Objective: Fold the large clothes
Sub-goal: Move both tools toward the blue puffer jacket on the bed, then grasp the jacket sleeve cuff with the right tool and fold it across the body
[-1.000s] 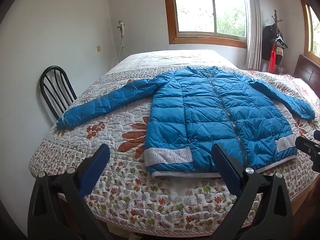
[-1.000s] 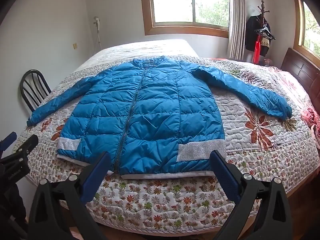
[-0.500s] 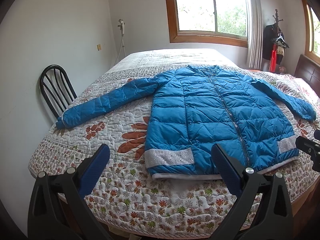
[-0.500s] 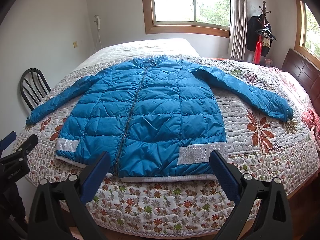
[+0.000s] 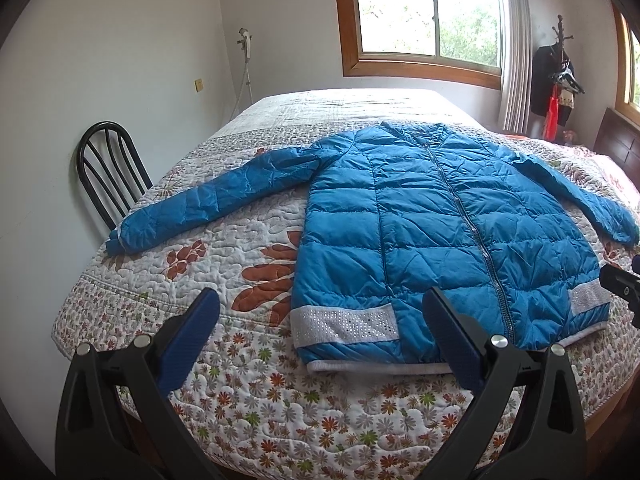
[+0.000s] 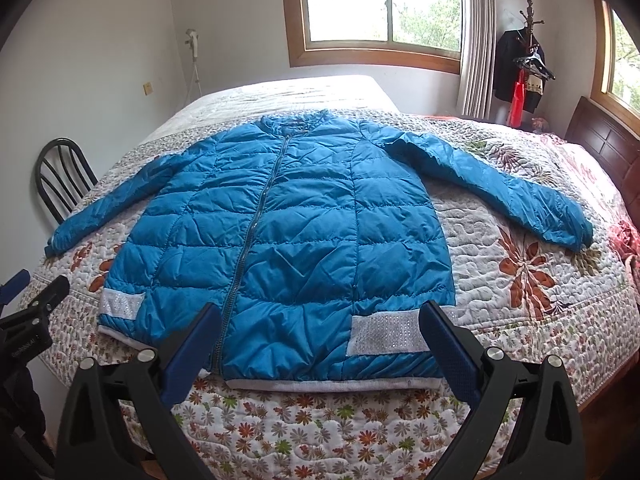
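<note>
A blue quilted puffer jacket lies flat and face up on the floral quilt covering the bed, zipped shut, both sleeves spread outward from the body. Its hem, with silver sequined bands at each lower corner, runs along the quilt's near edge; its collar points toward the window on the far wall.

The left tool hangs above the quilt's near edge, just short of the jacket's hem at its left corner, its two blue-padded fingers spread wide with nothing between them. The right tool hovers likewise before the hem's right half, fingers equally wide apart and empty; neither touches the jacket.

A black metal chair stands beyond the jacket's left sleeve, against the wall. A coat stand with dark clothes is past the right sleeve, beside the window curtain.
</note>
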The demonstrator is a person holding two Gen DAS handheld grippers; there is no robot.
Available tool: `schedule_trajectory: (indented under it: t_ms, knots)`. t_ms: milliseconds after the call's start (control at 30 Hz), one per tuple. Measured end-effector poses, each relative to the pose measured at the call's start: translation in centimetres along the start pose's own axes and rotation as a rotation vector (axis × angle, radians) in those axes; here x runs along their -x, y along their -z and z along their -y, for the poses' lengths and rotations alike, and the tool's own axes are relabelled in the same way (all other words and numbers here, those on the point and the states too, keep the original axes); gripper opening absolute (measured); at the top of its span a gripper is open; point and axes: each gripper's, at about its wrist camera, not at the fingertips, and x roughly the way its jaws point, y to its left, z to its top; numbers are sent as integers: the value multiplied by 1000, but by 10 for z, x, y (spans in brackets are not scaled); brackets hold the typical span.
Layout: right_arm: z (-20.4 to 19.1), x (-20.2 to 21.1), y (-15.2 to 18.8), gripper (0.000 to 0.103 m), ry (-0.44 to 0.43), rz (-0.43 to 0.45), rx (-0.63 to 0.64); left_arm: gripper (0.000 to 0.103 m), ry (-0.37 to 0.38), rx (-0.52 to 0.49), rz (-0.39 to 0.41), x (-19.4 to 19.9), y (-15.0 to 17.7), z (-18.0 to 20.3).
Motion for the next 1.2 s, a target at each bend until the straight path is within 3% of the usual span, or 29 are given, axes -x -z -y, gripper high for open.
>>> schedule_trajectory:
  t_ms: [167, 300, 567, 700, 833, 1000, 1100, 1200]
  knots:
    - [23, -20, -17, 99, -19, -18, -39, 100, -13, 19, -25, -21, -7, -10]
    - [72, -41, -37, 99, 41, -36, -124, 100, -62, 52, -52, -46, -12, -35]
    - [250, -95, -68, 99, 216, -87, -433, 100, -176, 129, -159, -121, -12, -114]
    - [348, -124, -59, 95, 290, -138, -628, 100, -233, 154, -202, -149, -4, -153]
    - [419, -145, -42, 95, 305, -159, -787, 100, -252, 208, -227, -165, 2, -187]
    - [461, -161, -27, 95, 240, -146, -922, 100, -272, 257, -251, -186, 8, -210]
    - [473, -168, -28, 96, 248, -138, -942, 100, -220, 306, -280, -198, 13, -220]
    - [475, -174, -37, 86, 286, -141, -931, 101, -194, 354, -283, -200, 14, -229]
